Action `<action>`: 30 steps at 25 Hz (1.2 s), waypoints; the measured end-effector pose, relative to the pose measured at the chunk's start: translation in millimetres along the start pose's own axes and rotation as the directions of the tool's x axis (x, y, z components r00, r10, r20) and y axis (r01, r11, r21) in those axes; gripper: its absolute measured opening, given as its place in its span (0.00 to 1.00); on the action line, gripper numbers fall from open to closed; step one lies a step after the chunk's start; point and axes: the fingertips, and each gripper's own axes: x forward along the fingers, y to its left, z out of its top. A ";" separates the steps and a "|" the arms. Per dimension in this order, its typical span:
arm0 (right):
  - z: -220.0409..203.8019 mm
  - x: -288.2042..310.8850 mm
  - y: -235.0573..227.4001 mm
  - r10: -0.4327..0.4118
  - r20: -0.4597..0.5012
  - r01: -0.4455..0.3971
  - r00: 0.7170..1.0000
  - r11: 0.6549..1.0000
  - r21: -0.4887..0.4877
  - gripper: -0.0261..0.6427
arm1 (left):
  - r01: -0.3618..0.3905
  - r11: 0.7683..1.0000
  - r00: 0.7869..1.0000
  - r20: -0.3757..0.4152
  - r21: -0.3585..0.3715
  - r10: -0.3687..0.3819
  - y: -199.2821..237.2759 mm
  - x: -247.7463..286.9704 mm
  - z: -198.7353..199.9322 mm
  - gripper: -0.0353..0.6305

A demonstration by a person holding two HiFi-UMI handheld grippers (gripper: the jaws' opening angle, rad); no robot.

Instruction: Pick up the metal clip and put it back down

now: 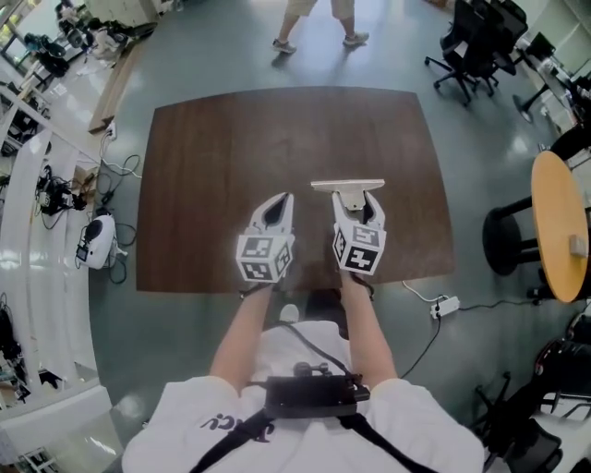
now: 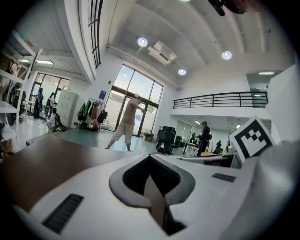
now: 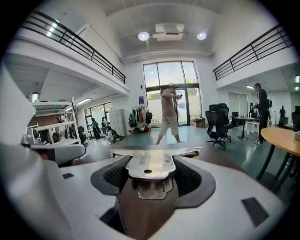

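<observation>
The metal clip is a flat silver piece with a wide bar at its far end, near the middle of the dark brown table. My right gripper is shut on its narrow handle. In the right gripper view the ribbed pads press against both sides of the clip, and the bar sticks out past the fingertips. Whether the clip rests on the table or hangs just above it, I cannot tell. My left gripper is beside it on the left, shut and holding nothing.
A person walks on the floor beyond the table's far edge. Black office chairs stand at the back right and a round yellow table at the right. A power strip lies on the floor by the table's near right corner.
</observation>
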 end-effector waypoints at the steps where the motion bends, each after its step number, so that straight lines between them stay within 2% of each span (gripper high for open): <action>1: 15.3 -7.9 3.3 0.002 0.033 -0.002 0.999 1.000 -0.003 0.49 | 0.002 1.000 1.000 0.024 0.014 -0.002 -2.2 -3.7 13.5 0.07; 8: 98.0 -65.0 38.4 0.046 0.226 -0.040 0.973 0.999 -0.032 0.49 | 0.039 0.991 0.985 0.162 0.125 -0.059 -27.0 -32.9 95.6 0.07; 13: 147.5 -106.8 55.3 0.062 0.352 -0.042 0.934 0.997 -0.063 0.49 | 0.042 0.984 0.969 0.233 0.171 -0.082 -41.5 -51.4 137.9 0.07; 18: 182.6 -138.1 55.1 0.054 0.435 -0.024 0.899 0.997 -0.075 0.49 | 0.046 0.979 0.954 0.282 0.197 -0.101 -57.1 -67.7 166.4 0.07; 22: 194.7 -147.9 56.3 0.057 0.457 -0.015 0.887 0.995 -0.096 0.49 | 0.049 0.979 0.942 0.316 0.197 -0.111 -63.6 -73.0 179.1 0.07; 25: 190.1 -143.0 60.9 0.066 0.436 -0.011 0.897 0.992 -0.126 0.49 | 0.052 0.981 0.940 0.323 0.186 -0.111 -63.8 -71.5 179.6 0.07; 30: 178.4 -135.7 53.3 0.060 0.412 -0.012 0.909 0.993 -0.119 0.49 | 0.075 0.985 0.935 0.332 0.156 -0.124 -67.8 -62.6 170.9 0.07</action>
